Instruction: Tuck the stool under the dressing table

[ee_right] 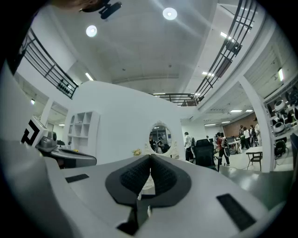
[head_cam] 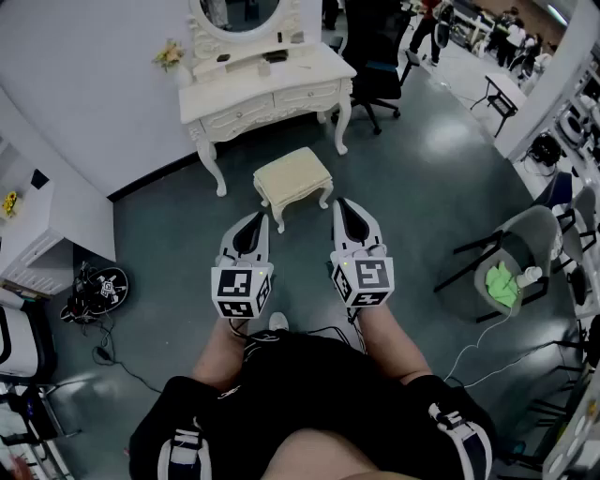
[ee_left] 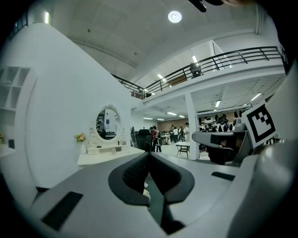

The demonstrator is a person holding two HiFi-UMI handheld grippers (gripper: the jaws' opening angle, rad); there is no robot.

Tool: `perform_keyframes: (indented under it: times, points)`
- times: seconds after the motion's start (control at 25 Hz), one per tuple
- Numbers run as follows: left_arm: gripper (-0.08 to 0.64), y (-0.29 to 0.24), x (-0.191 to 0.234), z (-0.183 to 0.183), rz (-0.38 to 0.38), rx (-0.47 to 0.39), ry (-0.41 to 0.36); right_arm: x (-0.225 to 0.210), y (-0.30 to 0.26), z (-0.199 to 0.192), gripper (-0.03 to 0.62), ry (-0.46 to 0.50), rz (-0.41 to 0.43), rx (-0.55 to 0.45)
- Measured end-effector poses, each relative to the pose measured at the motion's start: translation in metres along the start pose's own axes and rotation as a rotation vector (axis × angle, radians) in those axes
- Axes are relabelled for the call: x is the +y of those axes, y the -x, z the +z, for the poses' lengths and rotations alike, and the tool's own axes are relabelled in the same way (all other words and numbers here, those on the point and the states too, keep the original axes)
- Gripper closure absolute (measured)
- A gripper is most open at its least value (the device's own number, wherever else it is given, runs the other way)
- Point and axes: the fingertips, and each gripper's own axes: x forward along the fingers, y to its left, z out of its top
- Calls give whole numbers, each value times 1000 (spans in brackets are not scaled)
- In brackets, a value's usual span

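Left gripper (head_cam: 253, 225): lower centre of the head view, jaws pressed together at the tips, nothing between them.
Right gripper (head_cam: 349, 214): level with the left and just right of it, jaws likewise closed tip to tip and empty.
Stool (head_cam: 293, 176): centre of frame, near the gripper tips but not touched by them; cream, with a square padded top and short curved carved legs, upright on the grey floor (head_cam: 169, 225).
Stool's place: out in the open in front of the dressing table, not under it.
Dressing table (head_cam: 272, 89): upper centre; white and ornate, with drawers, curved legs and an oval mirror (head_cam: 242, 11).
Flowers (head_cam: 169, 54): on the table's left end.
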Motion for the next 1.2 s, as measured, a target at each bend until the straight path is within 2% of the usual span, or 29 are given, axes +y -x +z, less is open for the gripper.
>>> perform_keyframes:
  times: [0.32,0.88,1.2]
  points:
    - [541,2,-16,1,11,9,-3,-12,18,2,575,-19,4,1]
    - [541,0,-62,2,-20,6,-13,-31,51,2,575,-6,9,2]
    - [541,-22,-60,0,-38,5,-13,-40,37,-4,575,-5,4,11]
